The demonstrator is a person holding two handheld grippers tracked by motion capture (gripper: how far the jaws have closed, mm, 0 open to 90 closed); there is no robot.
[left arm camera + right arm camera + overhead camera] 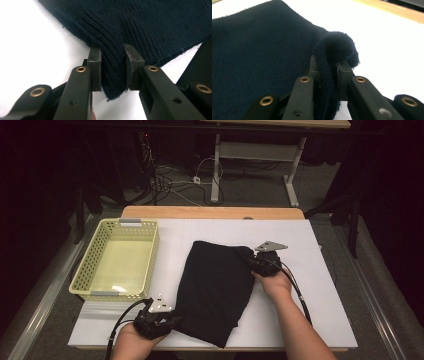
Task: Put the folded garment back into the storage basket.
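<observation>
Table: a white sheet (320, 285) is covering the top, with a bare wooden strip (212, 212) showing along the far edge.
Floor: grey carpet (320, 180) is lying beyond it, with tangled cables (170, 182) trailing across.
Furniture: a second desk's pale metal legs (216, 170) are standing behind.
Light: the tabletop is glowing bright while the surroundings are fading into darkness.

dark knit cloth (215, 287) | folded, flat | on white table, mid-right
</observation>
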